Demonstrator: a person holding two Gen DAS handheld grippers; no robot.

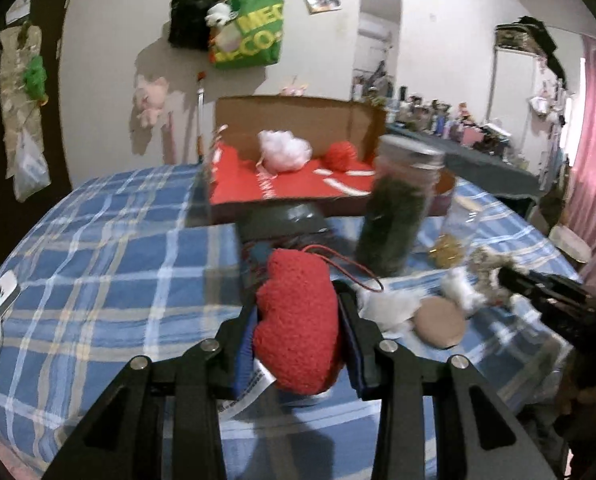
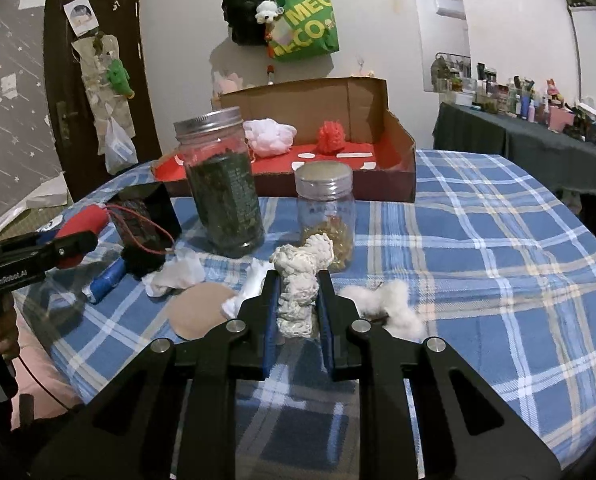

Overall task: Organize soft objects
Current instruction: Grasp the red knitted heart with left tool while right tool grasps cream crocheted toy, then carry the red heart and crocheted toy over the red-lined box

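Note:
My left gripper [image 1: 298, 300] is shut on a red plush heart [image 1: 298, 320] with a white tag, held above the blue plaid cloth; it also shows in the right wrist view [image 2: 79, 224]. My right gripper [image 2: 298, 280] is shut on a cream knitted rope toy [image 2: 302, 284]; it also shows in the left wrist view [image 1: 486, 272]. An open cardboard box [image 2: 398, 148] with a red lining stands behind and holds a white puff [image 2: 267, 136] and a red pompom [image 2: 332, 138]. A cotton ball [image 2: 394, 304], white tissue [image 2: 175, 272] and a tan round pad [image 2: 193, 310] lie on the cloth.
A tall jar of dark green stuff [image 2: 223, 184] and a short jar with yellow contents [image 2: 328, 216] stand before the box. A black box [image 2: 145, 216] with red wire and a blue tube [image 2: 105, 282] lie left. A cluttered side table [image 2: 538, 128] is at the right.

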